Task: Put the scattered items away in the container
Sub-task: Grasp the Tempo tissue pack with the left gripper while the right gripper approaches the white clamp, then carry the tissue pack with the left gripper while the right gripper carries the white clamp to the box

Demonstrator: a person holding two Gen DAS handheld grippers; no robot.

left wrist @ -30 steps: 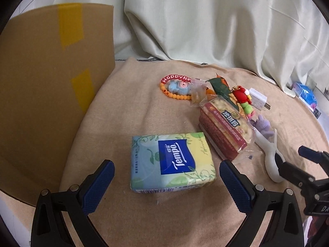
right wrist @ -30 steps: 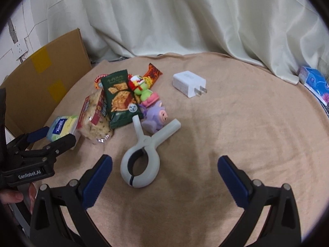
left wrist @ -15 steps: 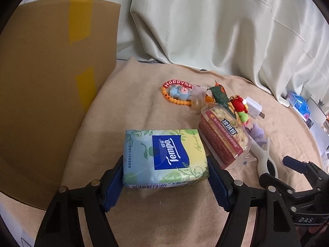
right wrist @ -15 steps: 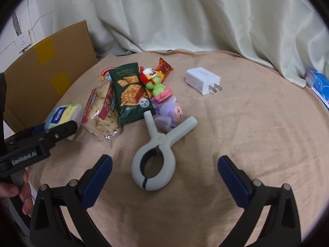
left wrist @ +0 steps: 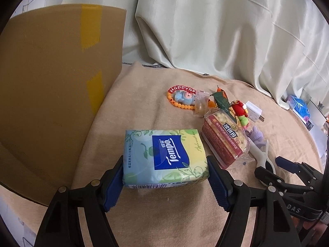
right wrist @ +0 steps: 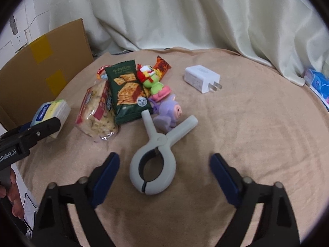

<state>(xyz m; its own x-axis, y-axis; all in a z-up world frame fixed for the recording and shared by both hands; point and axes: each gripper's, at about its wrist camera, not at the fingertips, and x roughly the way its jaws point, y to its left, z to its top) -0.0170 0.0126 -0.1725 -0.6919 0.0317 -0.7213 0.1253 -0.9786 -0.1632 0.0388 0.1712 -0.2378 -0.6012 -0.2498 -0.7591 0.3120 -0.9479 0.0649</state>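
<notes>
On cloth, left gripper (left wrist: 165, 182) clamping tissue pack (left wrist: 163, 156) (Tempo)

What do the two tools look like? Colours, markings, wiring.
The left tool and the right tool look alike: black plastic V-shaped frames with silver rivets and ribbed dark-blue pads. White lettering, cut off at the frame edge, reads "nRobot.AI" on the left body and "DAS" on the right. No wiring can be made out on either tool.

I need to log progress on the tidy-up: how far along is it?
Barely started: nothing visibly sits in the brown cardboard box. In hand: the left gripper clamps the blue-and-yellow Tempo tissue pack. Left: the open right gripper hovers over the grey plastic clamp; the snacks, toys and white charger remain on the beige cloth.
</notes>
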